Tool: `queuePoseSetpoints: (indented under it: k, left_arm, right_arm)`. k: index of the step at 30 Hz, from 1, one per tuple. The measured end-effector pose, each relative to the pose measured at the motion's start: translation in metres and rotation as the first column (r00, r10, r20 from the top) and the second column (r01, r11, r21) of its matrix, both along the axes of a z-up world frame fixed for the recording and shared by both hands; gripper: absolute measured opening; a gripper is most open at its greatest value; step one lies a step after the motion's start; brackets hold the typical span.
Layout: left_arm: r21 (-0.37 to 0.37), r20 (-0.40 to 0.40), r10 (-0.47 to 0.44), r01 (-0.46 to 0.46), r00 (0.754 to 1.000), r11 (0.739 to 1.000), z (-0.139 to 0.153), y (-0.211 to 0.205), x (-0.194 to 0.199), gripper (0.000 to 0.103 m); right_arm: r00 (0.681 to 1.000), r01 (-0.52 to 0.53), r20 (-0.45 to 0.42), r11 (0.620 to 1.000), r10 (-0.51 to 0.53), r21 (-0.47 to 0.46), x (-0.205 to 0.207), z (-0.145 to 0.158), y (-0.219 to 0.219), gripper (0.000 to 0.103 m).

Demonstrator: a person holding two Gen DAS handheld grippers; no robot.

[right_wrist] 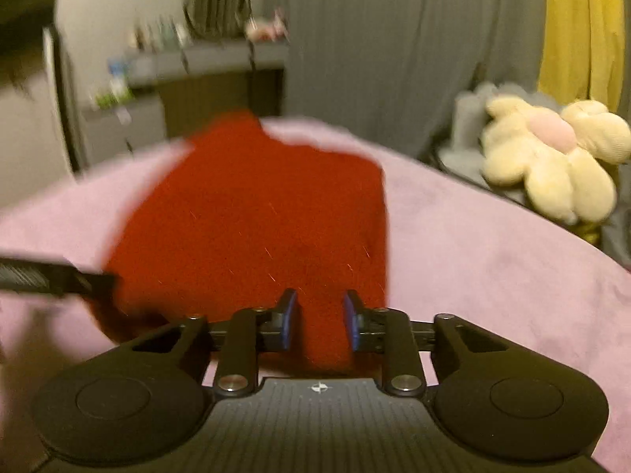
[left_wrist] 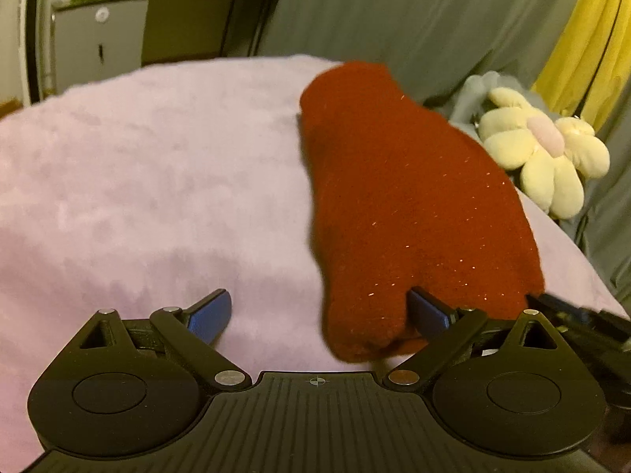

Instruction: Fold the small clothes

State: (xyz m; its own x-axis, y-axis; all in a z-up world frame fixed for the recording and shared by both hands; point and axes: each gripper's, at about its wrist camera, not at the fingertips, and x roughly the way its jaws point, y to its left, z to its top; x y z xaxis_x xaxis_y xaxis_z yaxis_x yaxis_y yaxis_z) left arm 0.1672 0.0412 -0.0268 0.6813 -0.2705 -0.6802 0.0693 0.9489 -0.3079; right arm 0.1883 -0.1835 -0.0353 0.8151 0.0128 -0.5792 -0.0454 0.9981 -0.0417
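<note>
Nearest the lens in the right wrist view, the right gripper (right_wrist: 319, 323) has its two blue pads drawn close together on a fold of the red garment (right_wrist: 252, 213), which fills the narrow gap between them and runs back under the gripper body. From that pinch the red garment spreads away over the pink blanket (right_wrist: 493, 276), a rough block of dark red cloth flecked with tiny glints, its far edge uneven with one corner reaching toward the blanket's far side. At the garment's left edge the black tip of the left gripper (right_wrist: 59, 276) comes in, blurred. In the left wrist view the left gripper (left_wrist: 319, 311) stands wide open: its right blue pad (left_wrist: 428, 311) lies against the near end of the red garment (left_wrist: 414, 205), while its left pad (left_wrist: 209, 315) sits apart over bare blanket, so nothing is pinched. Seen from here the garment is a long, rounded, bunched strip running away from the gripper. Right of the garment, beyond the blanket's edge, lies a cream flower-shaped plush (left_wrist: 540, 149) with a pink centre. Farther off behind the garment hang a grey curtain (left_wrist: 394, 12) and a yellow one (left_wrist: 583, 39).
</note>
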Motion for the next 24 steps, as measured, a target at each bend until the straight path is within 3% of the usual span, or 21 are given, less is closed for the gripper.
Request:
queuePoseSetpoints:
  k: [2, 5, 9, 13, 16, 20, 24]
  left_arm:
    - [-0.006, -0.006, -0.002, 0.002, 1.000, 1.000, -0.003, 0.000, 0.002, 0.100]
    - [0.023, 0.009, -0.002, 0.001, 1.000, 1.000, -0.005, -0.006, 0.002, 0.102]
    - [0.073, 0.037, -0.001, -0.002, 0.999, 0.997, -0.009, -0.015, -0.002, 0.103]
    - [0.109, 0.000, -0.002, 0.002, 1.000, 0.994, 0.004, -0.015, -0.020, 0.103]
    - [0.200, -0.063, -0.023, 0.035, 0.998, 0.979, 0.009, -0.025, -0.037, 0.103]
    - [0.215, -0.059, -0.031, 0.043, 0.998, 0.976, 0.023, -0.032, -0.062, 0.103]
    - [0.262, -0.041, -0.041, 0.050, 0.998, 0.964, 0.038, -0.040, -0.074, 0.103]
  right_arm:
    - [0.998, 0.048, -0.037, 0.998, -0.049, -0.033, 0.005, -0.012, -0.007, 0.022]
    - [0.996, 0.066, -0.063, 0.996, -0.062, 0.058, 0.012, -0.015, -0.021, 0.022]
    - [0.997, 0.032, -0.072, 0.997, -0.036, -0.066, 0.015, -0.021, -0.003, 0.023]
    - [0.996, 0.023, -0.086, 0.996, -0.030, -0.083, 0.002, -0.009, 0.002, 0.028]
    - [0.992, 0.016, -0.127, 1.000, -0.019, -0.021, -0.013, 0.002, -0.008, 0.058]
    - [0.977, 0.029, -0.212, 0.997, -0.013, 0.070, -0.038, 0.004, -0.018, 0.078]
    - [0.974, 0.016, -0.227, 0.997, 0.001, 0.076, -0.049, 0.014, -0.017, 0.091]
